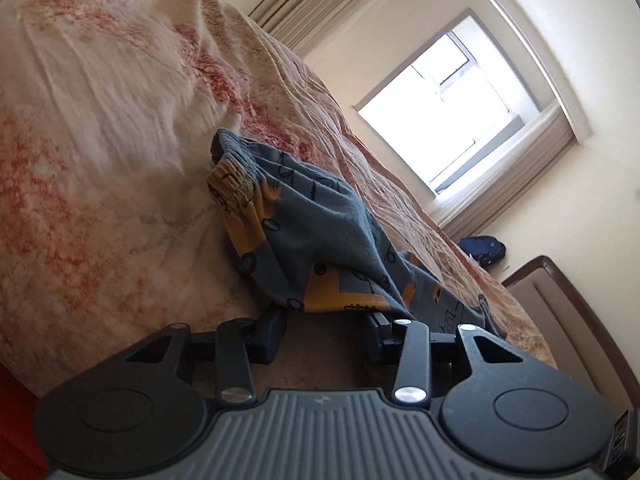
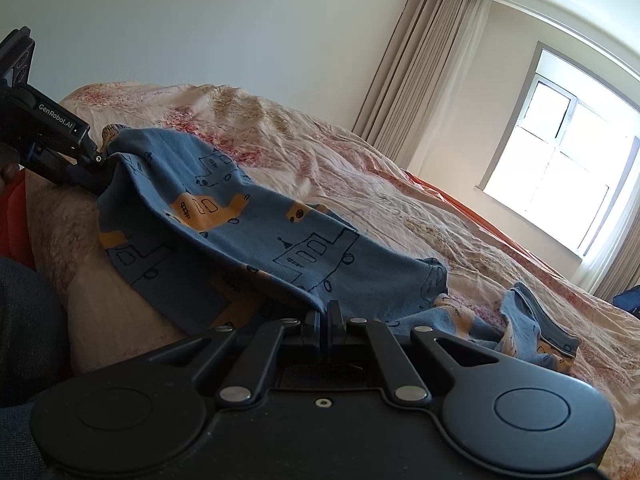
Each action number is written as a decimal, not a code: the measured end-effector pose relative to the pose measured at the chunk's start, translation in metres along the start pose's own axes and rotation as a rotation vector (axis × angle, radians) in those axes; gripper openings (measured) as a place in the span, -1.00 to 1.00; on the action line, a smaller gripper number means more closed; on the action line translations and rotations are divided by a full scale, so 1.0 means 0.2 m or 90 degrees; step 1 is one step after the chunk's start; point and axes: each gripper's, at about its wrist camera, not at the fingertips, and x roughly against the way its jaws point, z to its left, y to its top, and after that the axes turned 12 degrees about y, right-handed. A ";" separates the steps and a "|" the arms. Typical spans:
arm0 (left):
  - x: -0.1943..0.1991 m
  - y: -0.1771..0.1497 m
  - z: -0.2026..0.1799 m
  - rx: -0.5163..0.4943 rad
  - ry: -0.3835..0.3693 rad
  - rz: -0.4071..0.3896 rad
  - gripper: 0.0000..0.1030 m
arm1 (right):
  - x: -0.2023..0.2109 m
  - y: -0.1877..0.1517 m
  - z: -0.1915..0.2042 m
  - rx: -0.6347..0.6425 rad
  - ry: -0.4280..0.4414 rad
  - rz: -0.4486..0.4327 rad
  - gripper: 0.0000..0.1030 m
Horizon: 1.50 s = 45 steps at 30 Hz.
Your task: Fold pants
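The pants (image 2: pixel 248 232) are small, blue with yellow and outlined vehicle prints, lying partly lifted over the bed. In the left wrist view the pants (image 1: pixel 320 232) show their gathered waistband at the far end. My left gripper (image 1: pixel 326 332) has its jaws wide apart, with the fabric edge draped over the fingertips. It also shows in the right wrist view (image 2: pixel 94 164) at the pants' far edge. My right gripper (image 2: pixel 324 316) is shut on a fold of the pants and holds it raised. The leg ends lie crumpled to the right.
The bed has a wrinkled cream cover (image 1: pixel 100 140) with red floral print. A bright window (image 2: pixel 560 176) and curtains (image 2: pixel 412 72) stand beyond it. A blue bag (image 1: pixel 482 250) lies on the floor by the wall. A brown headboard (image 1: pixel 560 304) is at right.
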 end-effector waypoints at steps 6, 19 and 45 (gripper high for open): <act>0.01 -0.01 0.08 0.138 -0.014 -0.024 -0.12 | 0.00 -0.01 0.00 -0.010 0.003 -0.004 -0.95; 0.07 0.04 -0.07 0.066 0.009 -0.099 -0.92 | 0.00 -0.04 0.00 -0.026 0.005 -0.011 -0.92; 0.27 -0.14 -0.11 -0.159 0.210 -0.121 -0.96 | 0.00 -0.11 0.05 -0.012 -0.011 0.002 -0.88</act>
